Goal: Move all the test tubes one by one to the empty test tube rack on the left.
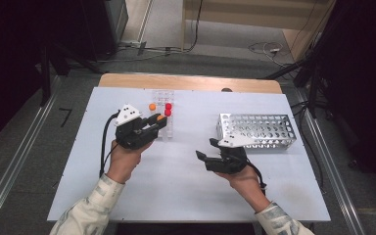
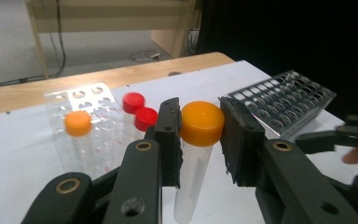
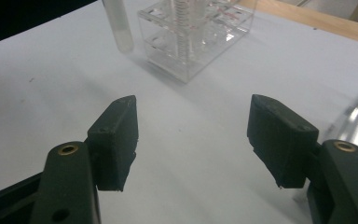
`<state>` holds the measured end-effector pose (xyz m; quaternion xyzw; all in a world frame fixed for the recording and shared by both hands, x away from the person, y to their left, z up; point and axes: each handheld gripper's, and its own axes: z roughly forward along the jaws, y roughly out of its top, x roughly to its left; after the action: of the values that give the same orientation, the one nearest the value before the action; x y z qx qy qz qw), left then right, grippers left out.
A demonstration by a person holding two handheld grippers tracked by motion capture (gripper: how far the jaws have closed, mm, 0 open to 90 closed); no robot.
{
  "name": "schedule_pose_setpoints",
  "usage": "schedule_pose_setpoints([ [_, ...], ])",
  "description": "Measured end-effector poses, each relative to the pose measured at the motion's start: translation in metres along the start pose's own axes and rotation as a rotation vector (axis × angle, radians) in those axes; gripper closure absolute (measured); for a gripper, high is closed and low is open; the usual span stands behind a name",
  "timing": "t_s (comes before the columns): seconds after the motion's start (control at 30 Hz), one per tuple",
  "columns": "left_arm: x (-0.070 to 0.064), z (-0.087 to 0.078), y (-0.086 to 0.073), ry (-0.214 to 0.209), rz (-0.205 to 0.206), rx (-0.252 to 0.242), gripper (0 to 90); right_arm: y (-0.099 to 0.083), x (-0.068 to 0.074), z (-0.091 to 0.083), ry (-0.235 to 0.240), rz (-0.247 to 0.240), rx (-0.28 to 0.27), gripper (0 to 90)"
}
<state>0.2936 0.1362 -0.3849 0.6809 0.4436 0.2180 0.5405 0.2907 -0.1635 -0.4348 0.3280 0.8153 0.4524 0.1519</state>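
Note:
My left gripper (image 1: 159, 121) (image 2: 200, 125) is shut on an orange-capped clear tube (image 2: 201, 122), held upright by its cap just to the near right of a clear plastic rack (image 1: 160, 94) (image 2: 89, 92). The tube's lower end (image 3: 119, 29) hangs beside that rack (image 3: 191, 39) in the right gripper view. In the rack stand another orange-capped tube (image 1: 152, 106) (image 2: 78, 123) and two red-capped tubes (image 1: 168, 108) (image 2: 140, 110). My right gripper (image 1: 207, 149) (image 3: 193, 102) hovers open over bare table, its jaws wide apart with nothing between them.
A perforated metal rack (image 1: 257, 129) (image 2: 284, 99) lies at the right of the white table top (image 1: 176, 186), just behind my right hand. The table's wooden far edge (image 1: 191, 82) runs behind the racks. Cables lie on the floor beyond.

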Motion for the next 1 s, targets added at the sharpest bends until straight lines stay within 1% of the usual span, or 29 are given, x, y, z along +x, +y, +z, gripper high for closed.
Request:
schedule_pose_setpoints([
  [0.13, 0.009, 0.0, 0.01, 0.036, -0.001, -0.009, 69.8, -0.006, -0.009, -0.014, -0.017, 0.014, -0.012, 31.6],
  [0.2, 0.015, 0.002, 0.015, 0.062, 0.001, -0.01, 69.8, -0.008, -0.012, -0.02, -0.026, 0.022, -0.017, 31.6],
  [0.27, 0.02, 0.004, 0.019, 0.081, -0.006, -0.011, 69.9, -0.01, -0.015, -0.024, -0.033, 0.027, -0.023, 31.7],
  [0.4, 0.03, 0.01, 0.02, 0.114, -0.022, -0.01, 69.8, -0.012, -0.02, -0.03, -0.044, 0.038, -0.029, 31.8],
  [0.47, 0.033, 0.013, 0.019, 0.13, -0.022, -0.011, 69.9, -0.012, -0.022, -0.032, -0.048, 0.045, -0.033, 31.8],
  [0.53, 0.035, 0.015, 0.019, 0.144, -0.022, -0.019, 69.8, -0.013, -0.023, -0.033, -0.052, 0.051, -0.033, 31.8],
  [0.6, 0.037, 0.017, 0.019, 0.149, -0.026, -0.025, 69.8, -0.013, -0.024, -0.033, -0.053, 0.05, -0.036, 31.9],
  [0.73, 0.038, 0.023, 0.017, 0.17, -0.012, -0.022, 69.8, -0.013, -0.024, -0.034, -0.053, 0.051, -0.038, 32.0],
  [0.8, 0.04, 0.026, 0.016, 0.179, -0.013, -0.018, 69.8, -0.013, -0.024, -0.034, -0.055, 0.05, -0.038, 32.1],
  [1.0, 0.04, 0.032, 0.013, 0.19, -0.001, -0.012, 69.8, -0.013, -0.024, -0.034, -0.053, 0.054, -0.039, 32.3],
])
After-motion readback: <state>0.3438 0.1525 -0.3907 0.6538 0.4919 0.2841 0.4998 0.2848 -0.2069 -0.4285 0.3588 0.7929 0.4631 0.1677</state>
